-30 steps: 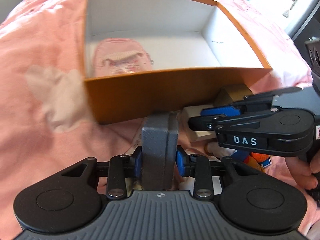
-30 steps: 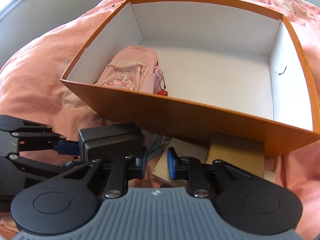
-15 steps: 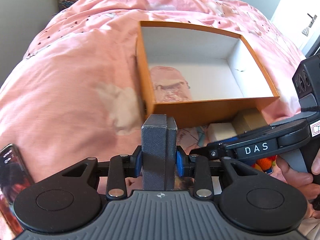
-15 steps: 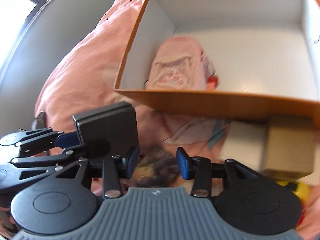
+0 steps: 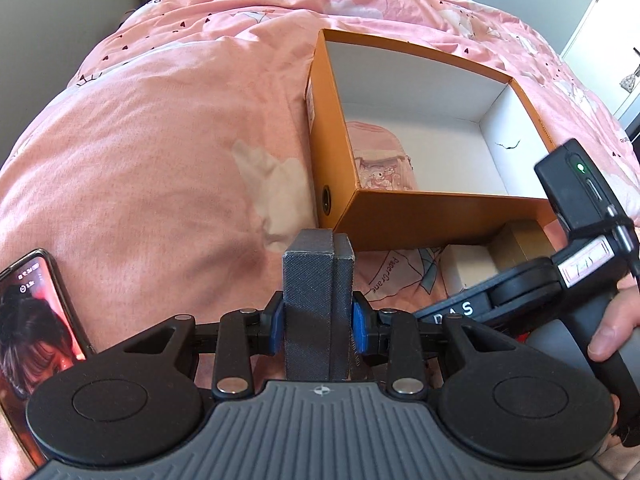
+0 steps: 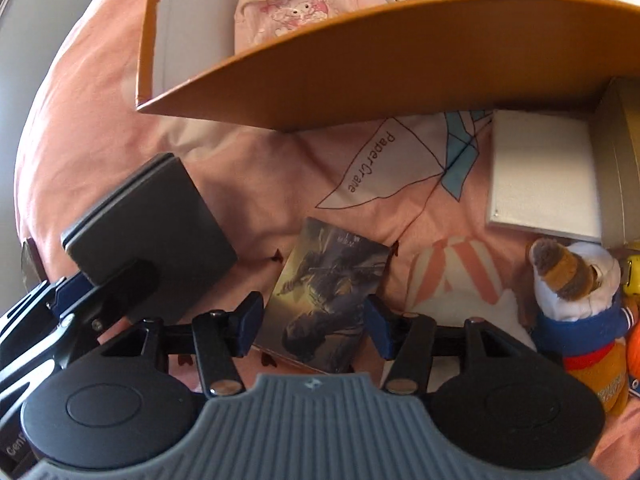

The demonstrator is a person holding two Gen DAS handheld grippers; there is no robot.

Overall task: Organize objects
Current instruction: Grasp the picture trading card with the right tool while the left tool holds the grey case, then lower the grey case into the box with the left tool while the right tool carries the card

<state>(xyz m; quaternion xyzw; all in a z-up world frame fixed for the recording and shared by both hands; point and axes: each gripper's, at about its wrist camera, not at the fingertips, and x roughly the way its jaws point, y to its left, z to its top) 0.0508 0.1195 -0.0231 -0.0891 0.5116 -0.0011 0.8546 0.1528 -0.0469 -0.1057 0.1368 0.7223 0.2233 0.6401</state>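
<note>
My left gripper (image 5: 318,318) is shut on a dark grey box (image 5: 318,300) and holds it above the bed, short of the orange box (image 5: 432,220). The grey box also shows in the right wrist view (image 6: 156,240). A pink pouch (image 5: 382,156) lies inside the orange box (image 6: 400,64). My right gripper (image 6: 314,322) is open, with its jaws on either side of a picture card (image 6: 328,292) lying on the bedspread. I cannot tell whether they touch it.
A white box (image 6: 544,172), a gold box (image 6: 622,160) and a plush toy (image 6: 576,300) lie right of the card. A phone (image 5: 36,344) lies at the left on the pink bedspread (image 5: 160,160).
My left gripper has pulled back and up from the orange box with the grey box. My right gripper has dropped down over the picture card and opened wider.
</note>
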